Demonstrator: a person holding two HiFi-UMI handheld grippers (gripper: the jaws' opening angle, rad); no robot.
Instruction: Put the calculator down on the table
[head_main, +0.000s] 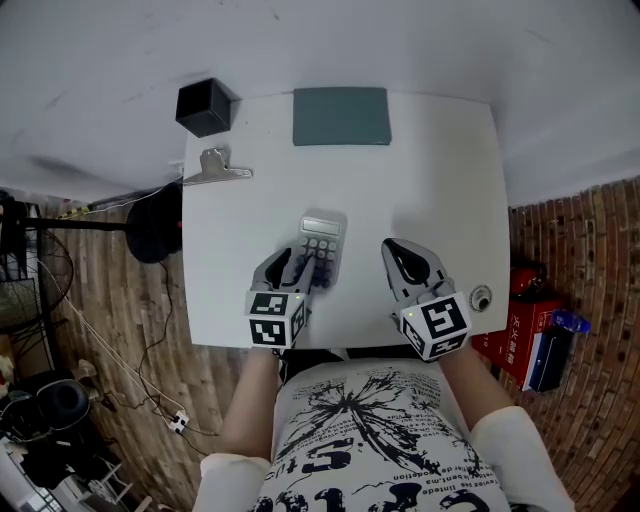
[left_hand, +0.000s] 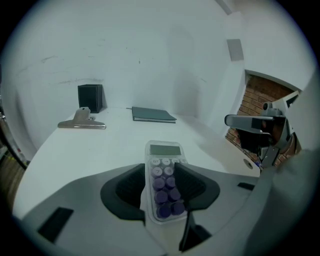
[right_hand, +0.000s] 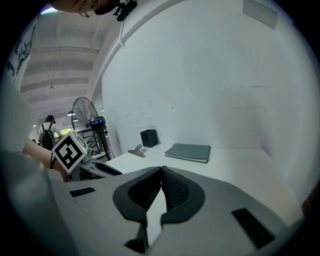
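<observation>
A white calculator (head_main: 321, 249) with purple keys and a small display lies near the front middle of the white table (head_main: 440, 180). My left gripper (head_main: 300, 272) is shut on the calculator's (left_hand: 164, 176) lower half, the dark pads (left_hand: 192, 184) pressing its two long sides, display end pointing away from me. Whether its underside touches the table I cannot tell. My right gripper (head_main: 405, 262) hovers to the right of the calculator, apart from it. In the right gripper view its jaws (right_hand: 161, 172) meet at the tips with nothing between them.
At the table's far side lie a grey notebook (head_main: 340, 116), a black square holder (head_main: 204, 107) and a metal binder clip (head_main: 215, 168). A small round fitting (head_main: 481, 297) sits at the front right edge. A fan base (head_main: 155, 222) and red boxes (head_main: 530, 325) stand on the floor.
</observation>
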